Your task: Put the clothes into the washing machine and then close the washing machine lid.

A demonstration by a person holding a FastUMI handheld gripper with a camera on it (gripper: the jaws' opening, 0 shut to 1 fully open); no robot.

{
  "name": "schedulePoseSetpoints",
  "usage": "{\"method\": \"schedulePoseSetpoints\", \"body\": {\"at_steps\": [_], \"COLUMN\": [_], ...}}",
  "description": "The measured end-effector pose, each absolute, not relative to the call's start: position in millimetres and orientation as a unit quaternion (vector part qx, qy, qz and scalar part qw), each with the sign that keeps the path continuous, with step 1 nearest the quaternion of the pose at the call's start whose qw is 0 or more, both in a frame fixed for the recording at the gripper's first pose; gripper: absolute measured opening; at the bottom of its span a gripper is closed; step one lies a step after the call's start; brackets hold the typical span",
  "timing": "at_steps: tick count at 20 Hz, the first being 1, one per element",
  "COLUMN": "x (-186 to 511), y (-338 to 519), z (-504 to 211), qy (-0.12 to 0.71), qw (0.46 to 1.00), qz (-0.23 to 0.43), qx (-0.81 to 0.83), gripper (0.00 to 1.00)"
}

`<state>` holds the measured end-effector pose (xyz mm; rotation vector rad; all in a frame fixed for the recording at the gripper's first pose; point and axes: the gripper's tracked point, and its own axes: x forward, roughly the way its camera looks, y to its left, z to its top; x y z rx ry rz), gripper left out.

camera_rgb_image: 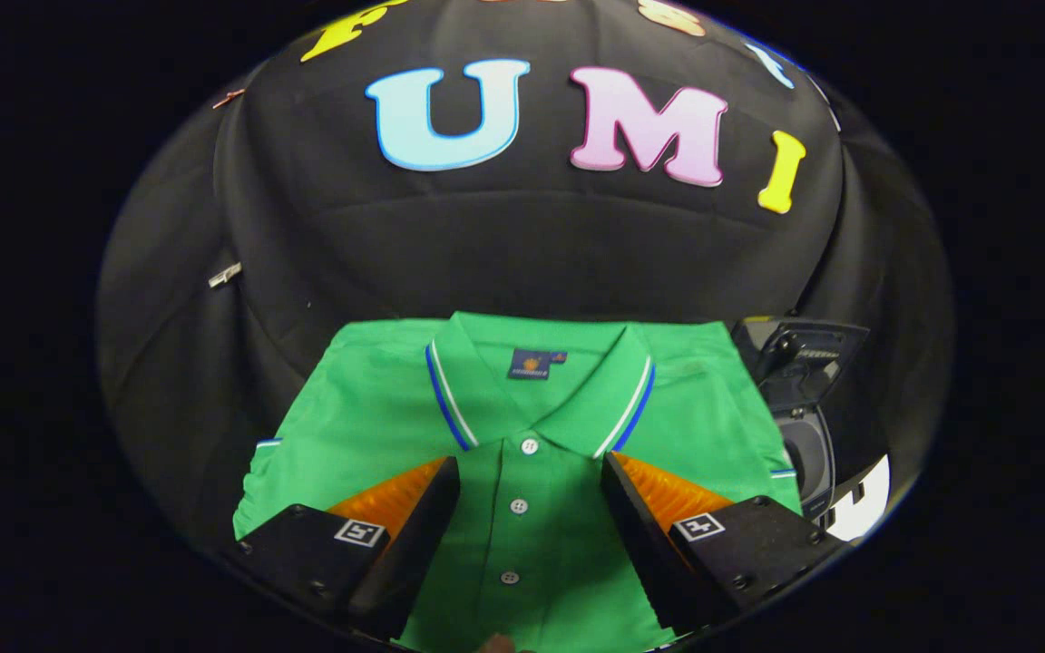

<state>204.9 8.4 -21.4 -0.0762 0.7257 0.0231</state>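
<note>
Lying flat on black cloth (214,435), spread wide below the gripper: green short-sleeved polo shirt (377,408), front side up, collar at the far end, hem running off at the near end. Reaching out to the left and to the right, both sleeves, each with a thin blue and white band at the cuff. Folded open at the far middle, green collar (595,399) with blue and white stripes along the edge, and a small dark blue label (536,364) inside the neck.

Standing at the right of the shirt, just beside the right sleeve: dark grey toy-like washing machine (804,435), lid (799,358) raised and tilted back, round dark opening visible under it. Partly cut off on the right side, so the full shape cannot be told.

Hovering over the chest of the shirt, gripper (530,472) with fingers spread wide apart, holding nothing. Between the two fingers, the button strip with three small white buttons (519,505) in a row from far to near. Cannot tell whether the fingertips touch the fabric. Fixed on the black cloth at the far left, small metal clip (224,274).
</note>
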Motion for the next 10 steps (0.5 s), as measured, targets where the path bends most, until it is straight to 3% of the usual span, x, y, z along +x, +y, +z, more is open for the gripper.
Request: {"method": "schedulePoseSetpoints", "body": {"at_steps": [7,9,10], "x": [203.5,205.0,208.0], "y": [3.4,-4.3,-7.3], "z": [-20.7,-19.2,-20.3], "qy": [0.441,0.457,0.458], "qw": [0.897,0.889,0.888], "qz": [-0.011,-0.017,-0.025], "qx": [-0.027,-0.024,-0.021], "gripper": [0.99,0.88,0.75]}}
